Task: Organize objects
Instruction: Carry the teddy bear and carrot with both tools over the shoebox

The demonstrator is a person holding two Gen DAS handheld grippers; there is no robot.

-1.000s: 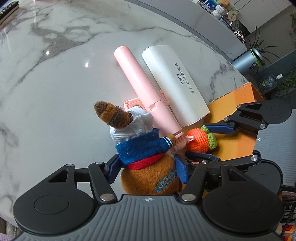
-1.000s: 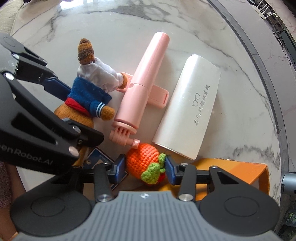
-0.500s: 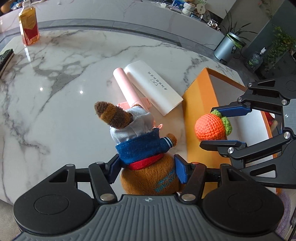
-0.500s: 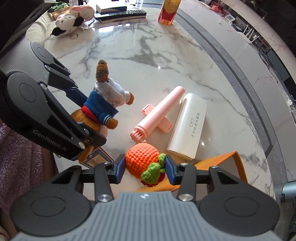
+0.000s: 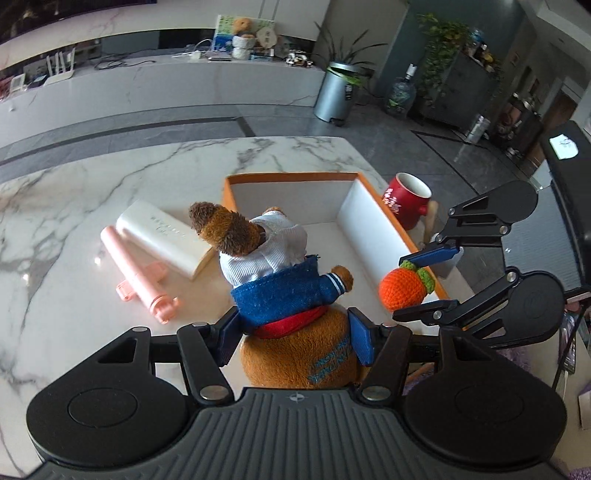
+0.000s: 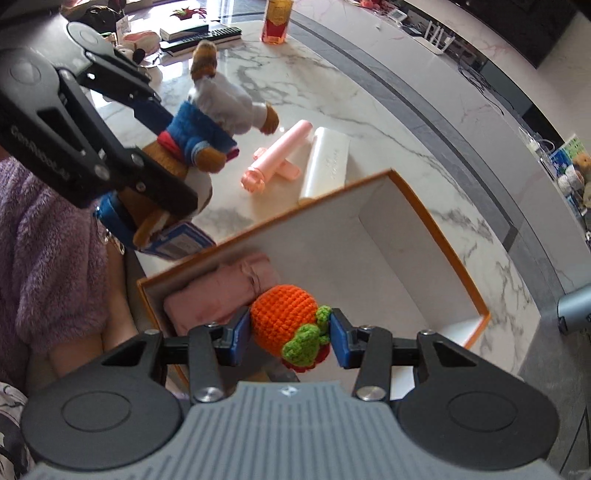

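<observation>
My left gripper (image 5: 293, 338) is shut on a brown plush toy (image 5: 291, 288) in a blue jacket and holds it in the air beside the orange box (image 5: 288, 176). The toy also shows in the right wrist view (image 6: 207, 122). My right gripper (image 6: 290, 332) is shut on an orange crocheted fruit (image 6: 284, 319) with green leaves, above the box's open white inside (image 6: 402, 243). The fruit (image 5: 404, 286) and right gripper (image 5: 428, 286) also show in the left wrist view. A folded pink cloth (image 6: 218, 295) lies inside the box.
A pink handheld device (image 5: 136, 273) and a white case (image 5: 162, 238) lie on the marble table (image 5: 74, 192) left of the box. A red mug (image 5: 406, 199) stands behind the box. A bottle (image 6: 275, 20) and books (image 6: 201, 33) are at the far end.
Both grippers have lifted their objects off the table and swung toward the orange box. The fruit now hangs over the box's inside; the plush is raised beside it.
</observation>
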